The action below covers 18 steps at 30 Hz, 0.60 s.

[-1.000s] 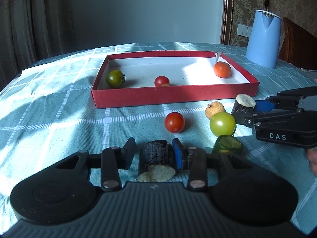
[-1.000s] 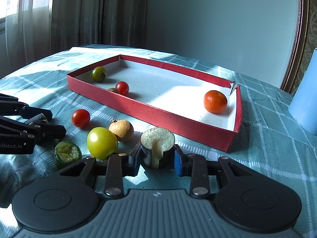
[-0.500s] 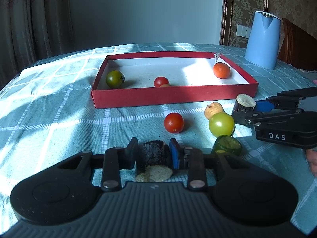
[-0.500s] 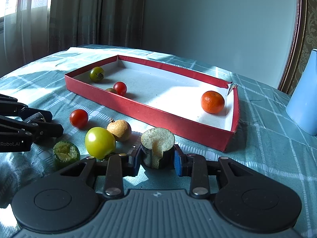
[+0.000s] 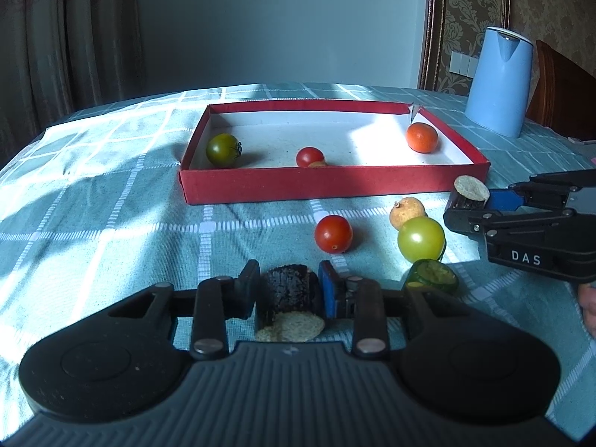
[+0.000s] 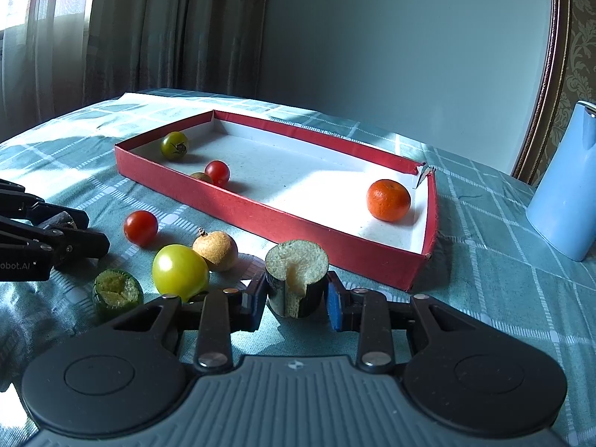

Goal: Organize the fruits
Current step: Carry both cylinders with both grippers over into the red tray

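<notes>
The left tool (image 5: 288,290) grips a dark-skinned cut chunk (image 5: 288,292) low over the table (image 5: 93,223), its pale cut face turned toward the camera. Right of it on the cloth lie a red tomato (image 5: 333,233), a tan round fruit (image 5: 406,213), a yellow-green tomato (image 5: 421,240) and, nearest, a green cut piece (image 5: 432,275). The right tool (image 6: 296,298) brackets a second dark chunk (image 6: 297,277), cut face up; its jaws look slightly apart from the skin, so whether it truly holds is unclear. Beyond sits the red tray (image 6: 268,219), holding a green tomato (image 6: 174,145) far left, a small red tomato (image 6: 217,172) with another small fruit beside it, and an orange (image 6: 388,200) far right. To do this step well, each chunk should probably be raised clear of the tray's near wall before travelling forward, then set on bare floor away from the round fruits, which could roll if nudged.
</notes>
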Each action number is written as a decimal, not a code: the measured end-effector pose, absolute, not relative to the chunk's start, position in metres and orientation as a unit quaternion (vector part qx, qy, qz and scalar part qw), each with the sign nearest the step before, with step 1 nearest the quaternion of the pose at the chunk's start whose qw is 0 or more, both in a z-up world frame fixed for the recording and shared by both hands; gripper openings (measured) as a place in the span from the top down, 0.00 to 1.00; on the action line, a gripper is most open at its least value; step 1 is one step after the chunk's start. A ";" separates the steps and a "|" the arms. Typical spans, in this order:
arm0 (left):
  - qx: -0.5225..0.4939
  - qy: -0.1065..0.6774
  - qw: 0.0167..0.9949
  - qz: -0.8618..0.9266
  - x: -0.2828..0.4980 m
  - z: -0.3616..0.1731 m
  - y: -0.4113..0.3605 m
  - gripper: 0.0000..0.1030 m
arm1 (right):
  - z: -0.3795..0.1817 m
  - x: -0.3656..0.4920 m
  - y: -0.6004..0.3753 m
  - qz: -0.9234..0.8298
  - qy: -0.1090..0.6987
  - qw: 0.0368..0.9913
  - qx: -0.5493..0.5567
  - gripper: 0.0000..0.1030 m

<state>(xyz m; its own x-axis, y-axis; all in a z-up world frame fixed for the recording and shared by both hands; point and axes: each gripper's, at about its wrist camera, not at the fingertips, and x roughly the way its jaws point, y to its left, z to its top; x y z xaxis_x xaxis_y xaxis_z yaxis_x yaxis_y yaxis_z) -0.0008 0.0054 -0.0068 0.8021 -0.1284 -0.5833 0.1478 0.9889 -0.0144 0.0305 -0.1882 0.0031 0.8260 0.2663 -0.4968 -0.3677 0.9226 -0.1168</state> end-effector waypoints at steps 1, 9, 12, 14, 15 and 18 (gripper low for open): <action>0.016 0.306 0.949 -0.071 -0.001 -0.007 0.006 0.70 | 0.003 0.030 -0.188 0.165 0.243 0.950 -0.104 0.69; 0.011 0.298 0.952 -0.070 -0.005 -0.004 0.005 0.70 | 0.004 0.031 -0.188 0.163 0.242 0.951 -0.104 0.69; 0.012 0.298 0.952 -0.071 -0.005 -0.003 0.004 0.70 | 0.004 0.031 -0.189 0.161 0.241 0.952 -0.103 0.69; 0.006 0.299 0.952 -0.072 -0.004 -0.002 0.006 0.70 | 0.004 0.031 -0.189 0.160 0.241 0.952 -0.104 0.69; 0.001 0.299 0.951 -0.074 -0.004 -0.002 0.007 0.70 | 0.004 0.031 -0.189 0.159 0.241 0.952 -0.103 0.69; -0.016 0.295 0.952 -0.079 -0.002 0.004 0.010 0.70 | 0.006 0.030 -0.189 0.156 0.233 0.954 -0.103 0.69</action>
<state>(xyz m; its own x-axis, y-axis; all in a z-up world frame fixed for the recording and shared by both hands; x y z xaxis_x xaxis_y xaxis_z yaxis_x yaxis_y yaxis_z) -0.0024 0.0098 0.0038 0.8128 -0.1605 -0.5600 0.1421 0.9869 -0.0766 0.0297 -0.1891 0.0056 0.8422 0.2504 -0.4774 -0.3468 0.9297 -0.1243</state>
